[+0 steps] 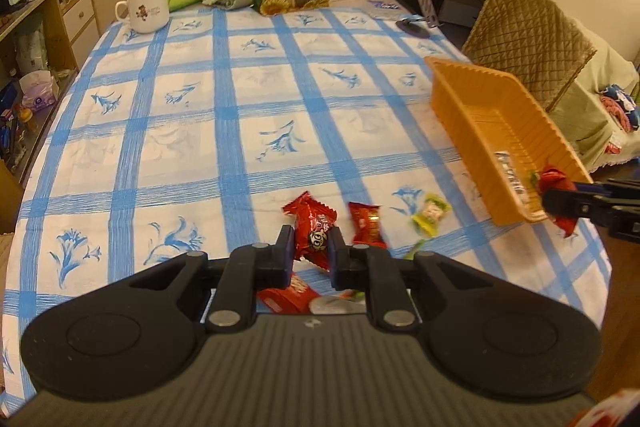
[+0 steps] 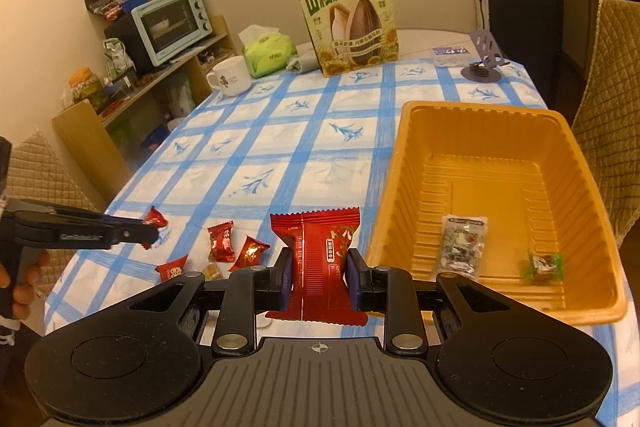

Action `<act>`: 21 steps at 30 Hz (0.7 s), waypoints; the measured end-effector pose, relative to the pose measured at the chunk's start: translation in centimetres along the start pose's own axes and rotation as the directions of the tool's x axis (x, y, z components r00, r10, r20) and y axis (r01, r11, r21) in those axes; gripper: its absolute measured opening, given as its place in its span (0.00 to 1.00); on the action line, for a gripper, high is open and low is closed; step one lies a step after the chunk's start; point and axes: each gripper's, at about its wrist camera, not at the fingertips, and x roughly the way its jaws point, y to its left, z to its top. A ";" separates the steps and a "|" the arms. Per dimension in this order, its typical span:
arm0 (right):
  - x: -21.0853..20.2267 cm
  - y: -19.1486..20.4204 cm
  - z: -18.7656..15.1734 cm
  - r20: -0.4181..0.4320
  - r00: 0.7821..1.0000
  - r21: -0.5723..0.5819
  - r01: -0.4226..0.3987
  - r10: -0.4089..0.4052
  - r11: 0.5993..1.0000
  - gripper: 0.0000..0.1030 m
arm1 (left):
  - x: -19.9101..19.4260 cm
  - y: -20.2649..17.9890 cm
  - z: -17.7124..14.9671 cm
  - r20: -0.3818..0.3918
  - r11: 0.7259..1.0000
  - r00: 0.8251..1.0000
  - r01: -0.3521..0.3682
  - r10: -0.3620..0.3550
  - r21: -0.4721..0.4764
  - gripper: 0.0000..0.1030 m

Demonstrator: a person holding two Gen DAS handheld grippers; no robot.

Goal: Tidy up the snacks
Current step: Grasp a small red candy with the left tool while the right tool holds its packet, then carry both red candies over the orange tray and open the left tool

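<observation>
In the left wrist view my left gripper (image 1: 311, 247) is shut on a red wrapped candy (image 1: 310, 215), held a little above the blue-checked tablecloth (image 1: 224, 115). The right wrist view shows that gripper (image 2: 152, 233) at the left with the candy (image 2: 157, 218). My right gripper (image 2: 319, 261) is shut on a flat red snack packet (image 2: 316, 231), just left of the orange tray (image 2: 404, 167). A silver packet (image 2: 462, 247) and a green-wrapped sweet (image 2: 542, 265) lie in the tray. Several loose candies (image 2: 222, 243) stay on the cloth near the front edge.
A tall sunflower-seed bag (image 2: 348, 19) stands at the table's far end, beside a white mug (image 2: 230, 77), a green tissue pack (image 2: 270, 51) and a phone stand (image 2: 484, 67). Quilted chairs (image 1: 528, 39) flank the table. A shelf with a toaster oven (image 2: 172, 23) is at left.
</observation>
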 end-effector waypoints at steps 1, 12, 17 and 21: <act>-0.4 -0.2 -0.1 0.004 1.000 0.005 0.000 0.000 1.000 0.27 | -0.4 -0.5 -0.1 0.005 1.000 1.000 0.008 -0.008 0.003 0.15; -4.6 -3.9 -0.9 0.037 0.998 0.056 0.043 -0.045 0.998 0.27 | -2.4 -8.2 0.3 0.042 0.990 0.991 0.122 -0.126 0.076 0.15; -6.1 -6.3 -0.8 0.055 0.996 0.071 0.064 -0.068 0.995 0.27 | -1.5 -12.3 1.1 0.043 0.979 0.983 0.172 -0.178 0.112 0.15; -7.0 -8.4 -0.4 0.062 0.995 0.080 0.074 -0.079 0.994 0.27 | -0.3 -15.5 2.2 0.043 0.970 0.977 0.203 -0.211 0.133 0.15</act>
